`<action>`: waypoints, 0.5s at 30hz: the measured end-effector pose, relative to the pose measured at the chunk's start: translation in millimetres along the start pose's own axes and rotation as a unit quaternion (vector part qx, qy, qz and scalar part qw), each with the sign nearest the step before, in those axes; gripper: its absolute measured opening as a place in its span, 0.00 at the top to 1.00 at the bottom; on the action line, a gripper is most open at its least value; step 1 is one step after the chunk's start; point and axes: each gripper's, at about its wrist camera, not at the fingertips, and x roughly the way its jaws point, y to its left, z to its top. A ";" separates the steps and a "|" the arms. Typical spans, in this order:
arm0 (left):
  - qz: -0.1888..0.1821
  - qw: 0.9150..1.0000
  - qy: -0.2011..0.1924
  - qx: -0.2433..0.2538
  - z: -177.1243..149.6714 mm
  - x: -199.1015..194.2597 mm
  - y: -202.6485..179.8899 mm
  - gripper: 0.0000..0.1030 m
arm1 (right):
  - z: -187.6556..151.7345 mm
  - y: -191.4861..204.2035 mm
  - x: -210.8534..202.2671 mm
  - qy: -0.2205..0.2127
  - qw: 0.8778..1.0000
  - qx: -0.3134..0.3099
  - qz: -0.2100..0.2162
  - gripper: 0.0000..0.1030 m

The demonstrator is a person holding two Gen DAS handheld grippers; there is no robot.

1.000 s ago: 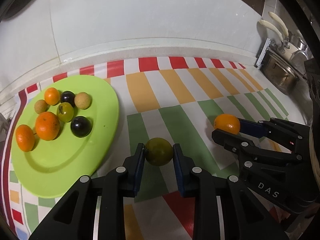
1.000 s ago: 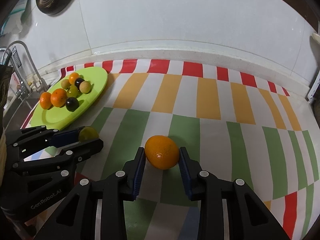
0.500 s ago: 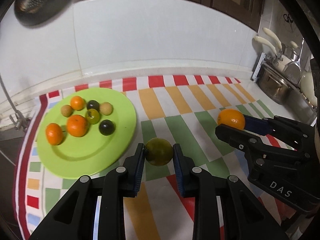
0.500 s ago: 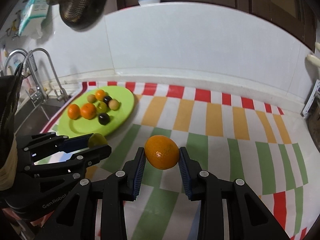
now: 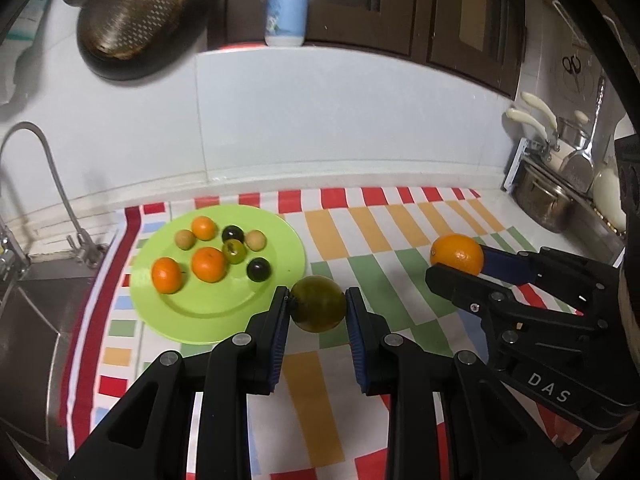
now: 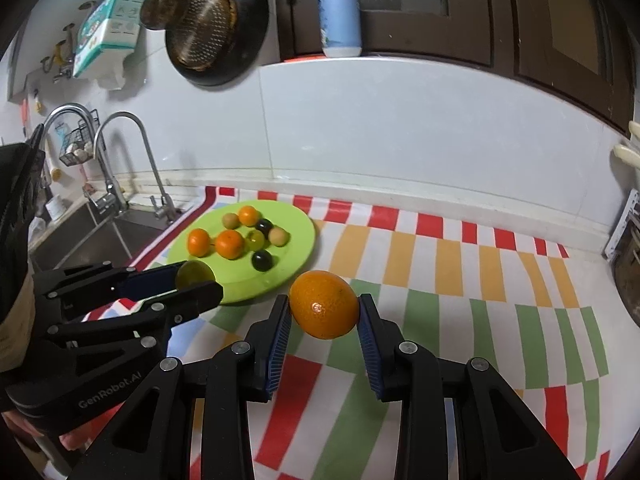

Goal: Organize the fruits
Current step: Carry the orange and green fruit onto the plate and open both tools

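Note:
My left gripper [image 5: 318, 304] is shut on a dark green round fruit [image 5: 318, 303] and holds it in the air just right of the green plate [image 5: 208, 312]. My right gripper [image 6: 324, 305] is shut on an orange [image 6: 324, 304], held above the striped cloth [image 6: 440, 272]. The plate [image 6: 292, 264] carries several small fruits: oranges [image 5: 207, 264], dark plums [image 5: 258, 269], a green fruit [image 5: 234, 251] and pale round ones [image 5: 255, 240]. The right gripper with its orange [image 5: 457, 254] shows at the right of the left wrist view; the left gripper [image 6: 196, 280] shows at the left of the right wrist view.
A sink [image 6: 88, 236] with taps [image 6: 120, 160] lies left of the cloth. Pots [image 5: 544, 200] and utensils stand at the right. A strainer [image 6: 200, 28] hangs on the wall, and a bottle [image 6: 339, 12] stands on the ledge above.
Both grippers have risen well above the cloth with their fruits still held. The plate and counter now look farther below, and the wall, sink and cupboards have come into view.

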 end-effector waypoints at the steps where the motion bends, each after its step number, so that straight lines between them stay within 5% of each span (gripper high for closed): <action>1: 0.001 1.000 -0.002 0.000 0.3 -3.3 1.8 0.73 | 1.3 2.8 -1.3 -0.002 1.000 -0.001 0.002 0.66; 15: 0.031 0.999 -0.031 -0.005 5.9 -36.8 38.0 0.73 | 18.4 46.0 -2.9 -0.026 0.999 -0.015 0.026 0.66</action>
